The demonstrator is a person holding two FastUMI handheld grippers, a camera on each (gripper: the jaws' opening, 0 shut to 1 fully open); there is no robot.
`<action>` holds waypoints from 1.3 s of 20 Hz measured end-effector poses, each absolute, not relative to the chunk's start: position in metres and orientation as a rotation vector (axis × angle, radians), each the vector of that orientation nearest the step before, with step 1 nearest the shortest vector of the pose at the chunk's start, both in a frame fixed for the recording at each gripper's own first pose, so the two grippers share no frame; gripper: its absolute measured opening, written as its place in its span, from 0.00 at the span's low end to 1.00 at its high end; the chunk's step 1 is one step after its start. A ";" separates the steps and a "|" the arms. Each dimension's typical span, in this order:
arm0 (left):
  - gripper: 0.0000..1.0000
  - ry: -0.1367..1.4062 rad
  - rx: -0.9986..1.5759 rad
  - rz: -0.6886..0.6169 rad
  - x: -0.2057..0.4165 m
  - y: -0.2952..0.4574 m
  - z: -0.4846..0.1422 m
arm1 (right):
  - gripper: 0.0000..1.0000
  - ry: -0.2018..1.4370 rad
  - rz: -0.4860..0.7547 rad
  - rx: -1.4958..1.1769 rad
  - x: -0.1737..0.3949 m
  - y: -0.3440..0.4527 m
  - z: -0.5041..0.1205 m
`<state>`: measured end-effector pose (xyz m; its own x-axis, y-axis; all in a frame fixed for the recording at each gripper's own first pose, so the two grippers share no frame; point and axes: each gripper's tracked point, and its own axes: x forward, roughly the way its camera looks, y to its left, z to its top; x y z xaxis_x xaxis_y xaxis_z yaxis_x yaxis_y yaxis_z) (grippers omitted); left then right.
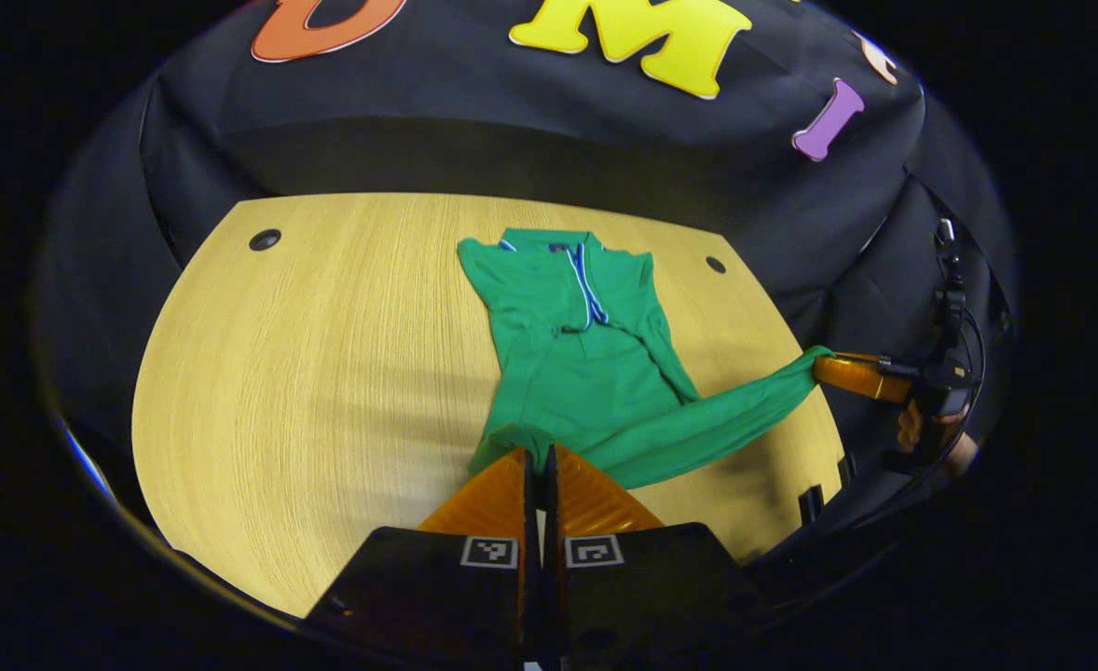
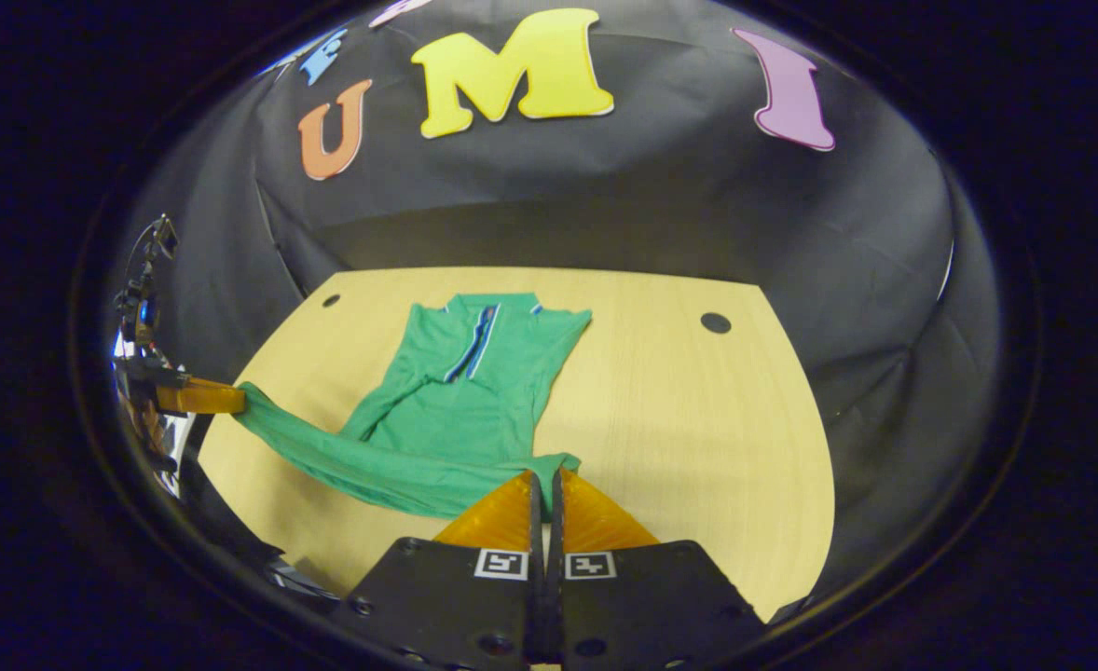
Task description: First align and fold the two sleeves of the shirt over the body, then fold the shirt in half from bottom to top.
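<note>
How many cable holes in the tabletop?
2. One dark hole near the far left corner of the table, one hole near the far right, beyond the green shirt. The shirt may hide others.

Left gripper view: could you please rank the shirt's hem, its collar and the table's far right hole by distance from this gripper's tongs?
1. Shirt hem, pinched at the tongs.
2. Collar, straight ahead at the shirt's far end.
3. Far right hole, beyond, toward the right.
</note>
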<state>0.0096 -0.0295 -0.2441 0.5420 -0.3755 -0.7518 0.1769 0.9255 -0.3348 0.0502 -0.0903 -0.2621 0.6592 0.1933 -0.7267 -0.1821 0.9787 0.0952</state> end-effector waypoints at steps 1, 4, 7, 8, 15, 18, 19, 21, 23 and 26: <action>0.06 0.930 -0.251 -0.334 0.022 -0.032 -0.241 | 0.00 0.812 0.205 0.008 0.061 -0.093 -0.258; 0.06 0.880 -0.275 -0.323 0.063 -0.033 -0.234 | 0.00 0.784 0.197 0.027 0.092 -0.086 -0.251; 0.06 0.837 -0.251 -0.291 0.101 -0.025 -0.233 | 0.00 0.746 0.199 0.012 0.126 -0.078 -0.244; 0.06 0.829 -0.250 -0.263 0.112 -0.021 -0.234 | 0.00 0.731 0.203 0.006 0.138 -0.075 -0.240; 0.05 0.746 -0.237 -0.180 0.188 -0.010 -0.240 | 0.00 0.689 0.185 0.015 0.223 -0.066 -0.235; 0.05 0.668 -0.194 -0.156 0.218 -0.011 -0.250 | 0.00 0.671 0.173 0.026 0.262 -0.062 -0.235; 0.05 0.650 -0.182 -0.153 0.228 -0.013 -0.255 | 0.00 0.667 0.172 0.024 0.271 -0.060 -0.237; 0.05 0.617 -0.175 -0.133 0.247 -0.013 -0.265 | 0.00 0.654 0.175 0.014 0.289 -0.055 -0.243; 0.05 0.579 -0.182 -0.101 0.264 -0.012 -0.274 | 0.00 0.628 0.182 -0.002 0.304 -0.049 -0.248; 0.05 0.526 -0.185 -0.069 0.283 -0.009 -0.283 | 0.00 0.600 0.179 -0.030 0.323 -0.046 -0.260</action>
